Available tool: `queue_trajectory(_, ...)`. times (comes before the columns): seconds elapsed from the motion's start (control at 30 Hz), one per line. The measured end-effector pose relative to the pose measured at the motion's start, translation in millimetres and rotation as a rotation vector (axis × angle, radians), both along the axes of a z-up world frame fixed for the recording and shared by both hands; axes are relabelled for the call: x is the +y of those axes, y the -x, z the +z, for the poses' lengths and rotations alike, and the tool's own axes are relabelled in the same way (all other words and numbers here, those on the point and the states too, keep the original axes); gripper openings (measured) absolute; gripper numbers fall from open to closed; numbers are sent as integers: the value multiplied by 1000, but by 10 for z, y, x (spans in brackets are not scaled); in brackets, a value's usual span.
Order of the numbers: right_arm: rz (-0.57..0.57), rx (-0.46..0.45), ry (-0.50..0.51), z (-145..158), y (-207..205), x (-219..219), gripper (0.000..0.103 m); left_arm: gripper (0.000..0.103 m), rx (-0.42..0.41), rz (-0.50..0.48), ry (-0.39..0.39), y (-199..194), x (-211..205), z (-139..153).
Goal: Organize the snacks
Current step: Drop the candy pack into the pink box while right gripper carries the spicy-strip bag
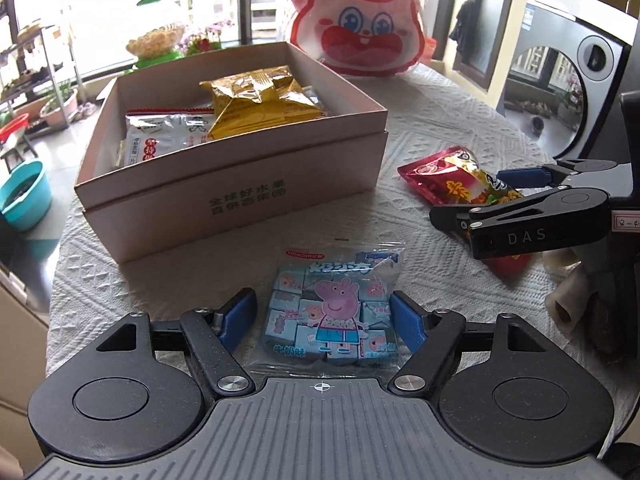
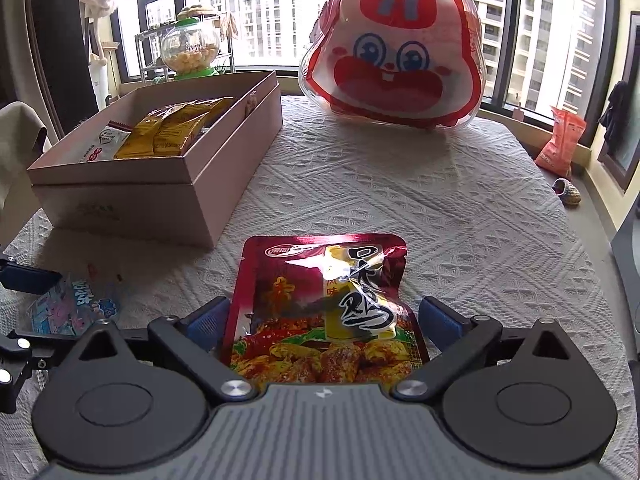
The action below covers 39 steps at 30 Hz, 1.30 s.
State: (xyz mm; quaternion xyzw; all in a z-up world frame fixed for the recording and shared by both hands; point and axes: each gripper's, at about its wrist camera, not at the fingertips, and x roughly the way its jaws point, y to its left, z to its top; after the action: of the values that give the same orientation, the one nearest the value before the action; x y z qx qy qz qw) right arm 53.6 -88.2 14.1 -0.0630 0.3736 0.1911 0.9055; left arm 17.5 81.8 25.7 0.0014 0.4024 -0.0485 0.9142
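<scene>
From the left wrist, the left gripper (image 1: 324,316) is seen with its jaws spread wide around a blue cartoon-pig packet (image 1: 332,312), which lies flat on the cloth-covered surface (image 1: 420,128) just in front of the open box (image 1: 240,200). Yellow packets (image 1: 260,100) and a white packet (image 1: 160,136) are already held in the box.

From the right wrist, the right gripper (image 2: 324,324) is seen with its jaws equally wide, straddling a red foil pouch (image 2: 324,308) lying flat on the surface.

Both packets are thin and slick; if the jaws are closed too high, the film could be missed or merely crumpled, and the cloth might be pinched instead.
</scene>
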Motion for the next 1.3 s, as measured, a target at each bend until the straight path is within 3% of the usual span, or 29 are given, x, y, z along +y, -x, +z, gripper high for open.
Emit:
queue_trajectory(0.1, -6, 22, -13, 14, -29, -13, 101, 77, -87, 53, 17, 167, -25, -73)
queue_trajectory(0.17, 6, 13, 7, -4, -5, 20, 103, 77, -114, 42, -27, 213, -82, -89)
queue_trajectory(0.33, -19, 8, 5, 2, 21, 33, 102, 71, -96, 43, 25, 193, 30, -33)
queue_trajectory(0.5, -35, -4, 8, 82, 112, 86, 87, 66, -71, 89, 149, 266, 214, 53)
queue_trajectory(0.57, -24, 4, -10, 178, 175, 79, 74, 65, -79, 75, 146, 368, 225, 118)
queue_trajectory(0.73, 40, -54, -46, 538, 544, 86, 67, 65, -186, 63, 137, 588, 356, 504)
queue_trajectory(0.83, 94, -82, -58, 825, 659, 128, 13, 66, -310, 115, 155, 463, 598, 909)
queue_trajectory(0.93, 141, -118, -81, 1120, 679, 194, 14, 66, -371, 184, 166, 128, 856, 1124)
queue_trajectory(1.0, 155, -151, -43, 1168, 691, 260, 17, 66, -317, 180, 189, -258, 987, 1055)
queue_trajectory(1.03, 151, -144, -28, 1148, 679, 282, 33, 66, -287, 171, 198, -446, 1027, 979)
queue_trajectory(1.07, 137, -127, -28, 1110, 667, 296, 57, 65, -277, 173, 211, -604, 1068, 894)
queue_trajectory(1.13, 93, -74, -53, 984, 652, 312, 74, 64, -300, 235, 217, -748, 1129, 794)
queue_trajectory(1.23, 92, 11, -82, 768, 706, 320, 74, 64, -359, 241, 254, -598, 1162, 856)
queue_trajectory(1.3, 100, 55, -77, 610, 710, 353, 74, 64, -334, 202, 256, -387, 1131, 909)
